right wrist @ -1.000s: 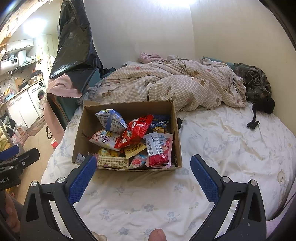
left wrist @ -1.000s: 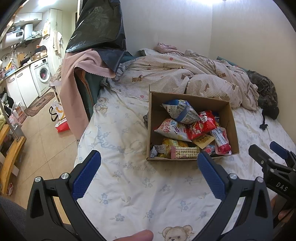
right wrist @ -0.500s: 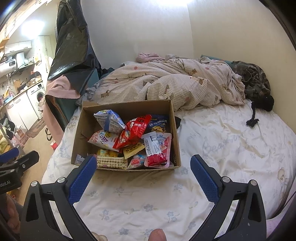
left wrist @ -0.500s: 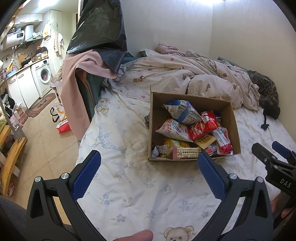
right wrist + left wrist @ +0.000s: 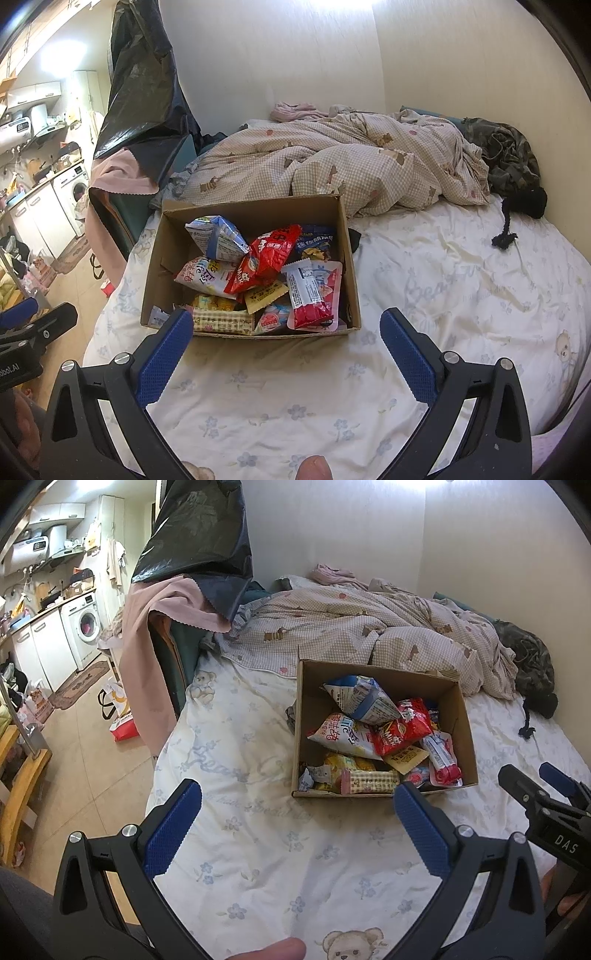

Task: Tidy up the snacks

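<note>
Left gripper [image 5: 297, 819]: we see its blue-padded fingers spread wide with nothing between them, hovering above the bedsheet [image 5: 251, 834]; the box sits at about 1 o'clock from it.
Right gripper [image 5: 286, 345]: our view shows its jaws wide apart too and empty, hovering just short of the box's near wall at 12 o'clock.
Cardboard box [image 5: 155, 273]: we find it open-topped on the bed, resting on the sheet, its far wall against the rumpled checked duvet [image 5: 332, 162].
Snacks: we count a loose heap inside the box. A blue-and-white bag [image 5: 218, 240] leans at the far left, 11 o'clock within the box; a red bag [image 5: 269, 254] lies across the middle; a white-and-pink bag [image 5: 201, 275] sits under both at 9 o'clock.
Near wall of the box: a checked beige packet [image 5: 221, 321] lies along it at 7 o'clock, a small yellow sachet [image 5: 264, 295] just beyond, and a red-and-white pouch [image 5: 310, 295] at 4 o'clock.
Far right corner: a dark blue packet [image 5: 316, 243], partly hidden by the red bag.
Each gripper in the other's view: the right one shows at 3 o'clock in the left view, the left one at 9 o'clock in the right view.
Beyond the bed: a washing machine [image 5: 86, 626] at 10 o'clock in the left view.
</note>
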Motion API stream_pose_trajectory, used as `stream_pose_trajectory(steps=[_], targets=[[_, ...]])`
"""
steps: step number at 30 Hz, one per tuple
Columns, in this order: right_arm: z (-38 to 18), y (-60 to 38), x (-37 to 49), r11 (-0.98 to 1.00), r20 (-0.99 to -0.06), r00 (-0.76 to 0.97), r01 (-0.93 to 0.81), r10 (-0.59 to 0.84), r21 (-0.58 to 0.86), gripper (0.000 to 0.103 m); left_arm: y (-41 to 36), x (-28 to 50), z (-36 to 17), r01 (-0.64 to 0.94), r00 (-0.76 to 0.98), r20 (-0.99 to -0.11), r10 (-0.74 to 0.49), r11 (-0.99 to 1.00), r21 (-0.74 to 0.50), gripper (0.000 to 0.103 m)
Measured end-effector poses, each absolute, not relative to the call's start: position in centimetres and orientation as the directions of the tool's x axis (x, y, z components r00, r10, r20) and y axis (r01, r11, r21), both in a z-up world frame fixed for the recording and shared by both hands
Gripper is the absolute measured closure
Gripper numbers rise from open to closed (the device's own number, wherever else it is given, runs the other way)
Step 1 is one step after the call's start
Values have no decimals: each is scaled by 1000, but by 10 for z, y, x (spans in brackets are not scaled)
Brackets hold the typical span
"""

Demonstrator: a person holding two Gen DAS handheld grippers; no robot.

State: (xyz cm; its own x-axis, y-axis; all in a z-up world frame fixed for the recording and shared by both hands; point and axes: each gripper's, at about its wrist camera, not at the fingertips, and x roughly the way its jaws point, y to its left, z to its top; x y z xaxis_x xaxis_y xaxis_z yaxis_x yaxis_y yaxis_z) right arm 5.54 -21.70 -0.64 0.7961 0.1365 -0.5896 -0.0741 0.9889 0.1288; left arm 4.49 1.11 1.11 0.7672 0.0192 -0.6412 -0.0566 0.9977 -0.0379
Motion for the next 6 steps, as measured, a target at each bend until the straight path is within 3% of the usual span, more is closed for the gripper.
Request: stream_pose_trajectory(steps=[6], targets=[[-10,-216,55,988,-592,793,-77,140,132,0,9,46,8,-48,759,-652,12,998,-38,0]])
